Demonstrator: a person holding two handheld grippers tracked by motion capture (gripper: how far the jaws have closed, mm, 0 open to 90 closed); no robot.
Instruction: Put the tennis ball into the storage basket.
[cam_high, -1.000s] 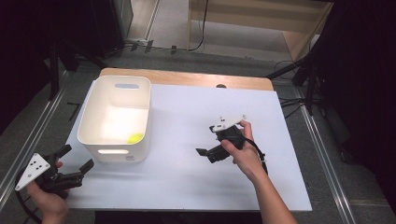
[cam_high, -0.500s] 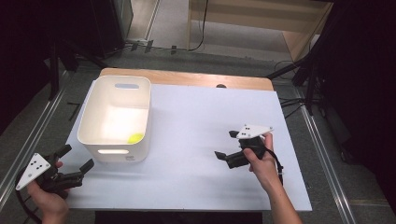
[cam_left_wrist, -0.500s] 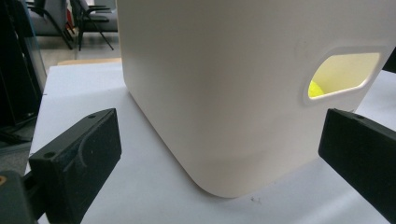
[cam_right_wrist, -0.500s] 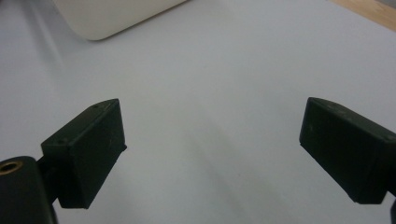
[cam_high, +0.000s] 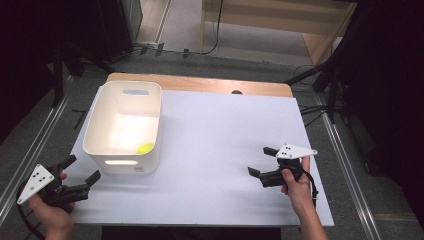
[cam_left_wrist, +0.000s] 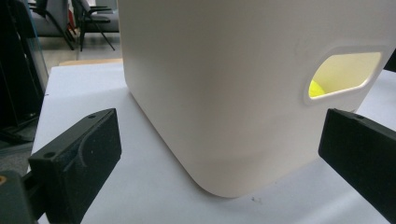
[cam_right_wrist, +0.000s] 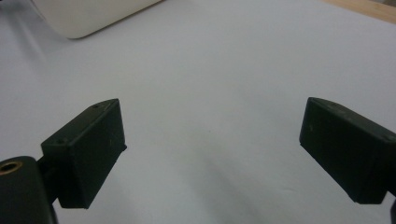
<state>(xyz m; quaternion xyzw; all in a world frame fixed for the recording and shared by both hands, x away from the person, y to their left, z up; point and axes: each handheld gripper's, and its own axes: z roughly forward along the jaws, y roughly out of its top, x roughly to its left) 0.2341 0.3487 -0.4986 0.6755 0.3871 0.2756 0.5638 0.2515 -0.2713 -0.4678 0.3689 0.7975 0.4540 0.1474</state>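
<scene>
The white table top (cam_high: 220, 140) carries one large thing: a white plastic bin (cam_high: 124, 127) with handle slots, standing upright at the left, with the rest of the surface bare. Inside the bin, on its floor toward the near right corner, lies a small yellow-green ball (cam_high: 145, 147); the left gripper view catches a sliver of it through the handle slot (cam_left_wrist: 343, 74) in the near wall.

The left gripper (cam_high: 80, 176) hangs at the near left corner of the table, just beside the bin's near left corner, its jaws spread wide and holding nothing. The right gripper (cam_high: 262, 161) sits over bare table near the right edge, well apart from the bin, jaws likewise parted and empty, pointing left.

With the ball in the bin and both tongs empty, the placing looks done, or a fresh reach is about to begin. If the ball is to come out, the next move calls for a gripper to go over the rim and down into the near right corner, with the bin steadied so it does not slide.

Hard to tell: the ball's true kind, since it is small from above and cut off by the slot. The bin's near wall hides the floor beneath it in the left gripper view.
</scene>
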